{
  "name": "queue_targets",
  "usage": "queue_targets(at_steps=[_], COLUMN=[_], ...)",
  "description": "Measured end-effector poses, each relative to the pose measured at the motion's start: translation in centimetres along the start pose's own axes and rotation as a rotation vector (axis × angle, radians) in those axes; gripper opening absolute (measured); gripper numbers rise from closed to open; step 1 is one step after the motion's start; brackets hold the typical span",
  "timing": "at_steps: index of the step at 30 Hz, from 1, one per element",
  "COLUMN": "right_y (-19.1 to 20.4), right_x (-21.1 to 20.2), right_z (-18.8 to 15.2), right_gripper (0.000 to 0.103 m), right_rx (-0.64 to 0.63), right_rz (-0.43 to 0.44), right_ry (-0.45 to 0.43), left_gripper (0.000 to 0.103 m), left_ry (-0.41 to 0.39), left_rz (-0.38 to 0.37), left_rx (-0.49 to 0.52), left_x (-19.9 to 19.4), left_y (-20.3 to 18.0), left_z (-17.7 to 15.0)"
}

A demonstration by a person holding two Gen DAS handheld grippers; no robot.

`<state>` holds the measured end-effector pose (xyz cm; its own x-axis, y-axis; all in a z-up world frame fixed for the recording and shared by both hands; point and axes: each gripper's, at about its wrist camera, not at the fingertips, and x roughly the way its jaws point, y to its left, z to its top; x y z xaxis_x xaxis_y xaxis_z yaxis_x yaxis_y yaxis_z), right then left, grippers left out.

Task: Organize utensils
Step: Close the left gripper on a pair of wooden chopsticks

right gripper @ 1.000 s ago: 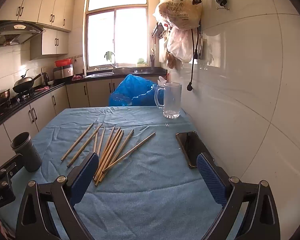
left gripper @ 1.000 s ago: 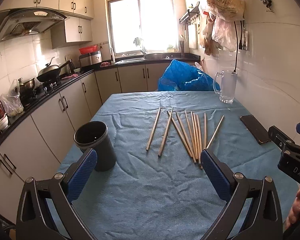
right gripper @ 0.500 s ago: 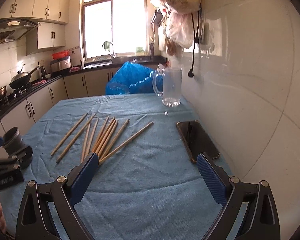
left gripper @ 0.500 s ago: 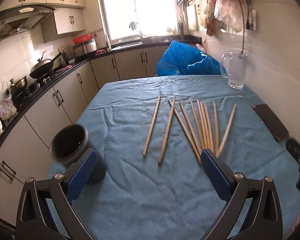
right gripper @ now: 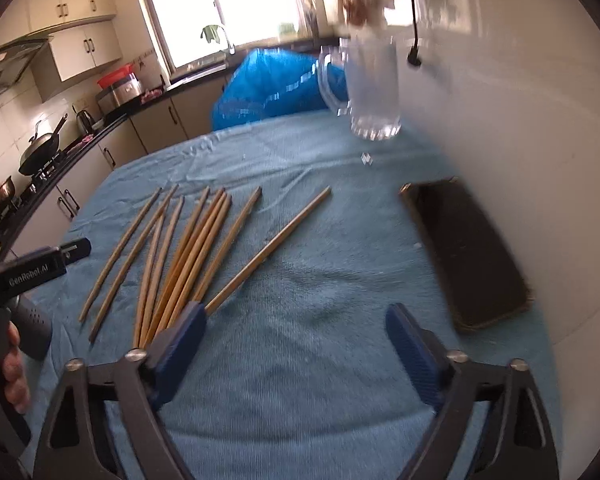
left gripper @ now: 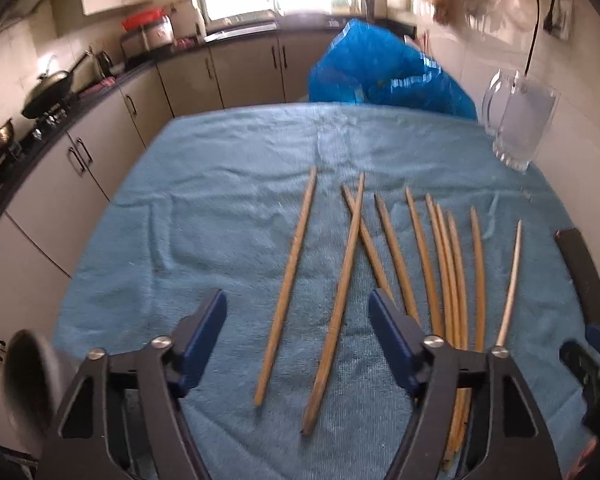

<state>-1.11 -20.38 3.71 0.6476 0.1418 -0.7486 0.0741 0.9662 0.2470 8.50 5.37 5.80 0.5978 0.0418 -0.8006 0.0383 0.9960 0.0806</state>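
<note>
Several wooden chopsticks [left gripper: 380, 264] lie spread on the blue cloth; they also show in the right wrist view [right gripper: 196, 252]. My left gripper [left gripper: 298, 332] is open and empty, low over the near ends of the two leftmost chopsticks [left gripper: 288, 284]. My right gripper [right gripper: 294, 344] is open and empty, above bare cloth to the right of the chopsticks; its left finger [right gripper: 180, 336] hides some near ends. A dark cylindrical holder [left gripper: 28, 376] stands at the table's left front corner, also seen in the right wrist view [right gripper: 34, 326] behind the left gripper body.
A black phone [right gripper: 466, 252] lies by the right wall. A glass mug [right gripper: 370, 88] stands at the far right, a blue plastic bag [left gripper: 384, 72] behind the table. The blue cloth [left gripper: 228, 208] covers the table; kitchen cabinets run along the left.
Both grippers have moved forward and down toward the table. The left one now sits over the leftmost chopsticks and the holder has slid to its left edge of view. Both stay open.
</note>
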Motion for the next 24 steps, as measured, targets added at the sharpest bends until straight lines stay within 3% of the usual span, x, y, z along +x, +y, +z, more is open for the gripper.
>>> queue_targets(at_steps=[5,12,14,15,16,18,20,24], right_y=[-0.6,0.9,1.7,2.0,2.4,3.3,3.8,3.7], right_x=[3.2,5.7,6.5,6.9,7.4,8.3,8.7,8.3], right_z=[1.8,3.8,4.2,4.2,4.4,4.6,4.8,4.6], right_gripper=[0.066,0.064,0.059,0.057,0.052,0.044,0.021,0.014], right_rx=[0.028,0.006,-0.011,-0.021,-0.032,-0.056,-0.078,-0.088], right_rz=[0.036,-0.007,-0.027,-0.037,-0.050,-0.084,-0.103,-0.093], right_ry=[0.072,0.103,0.118,0.126,0.138,0.152,0.159,0.174], left_gripper=[0.065,0.048,0.037,0.022,0.013,0.013,0.013,0.013], left_ry=[0.056,0.106,0.108,0.111,0.119,0.128,0.136,0.174], left_rz=[0.021,0.006,-0.007,-0.011,-0.018,-0.023,-0.044,-0.121], left_rx=[0.058,0.070,0.074,0.083,0.085,0.078,0.061,0.004], left_x=[2.4,4.2,4.2,4.1,4.1,3.9,3.8,2.9], left_y=[-1.1,-1.5,-1.8,-2.0,-2.1,-1.9,-1.5,-0.5], left_z=[-1.1,-1.5,-1.6,-1.7,-1.7,-1.8,-2.0,-2.9])
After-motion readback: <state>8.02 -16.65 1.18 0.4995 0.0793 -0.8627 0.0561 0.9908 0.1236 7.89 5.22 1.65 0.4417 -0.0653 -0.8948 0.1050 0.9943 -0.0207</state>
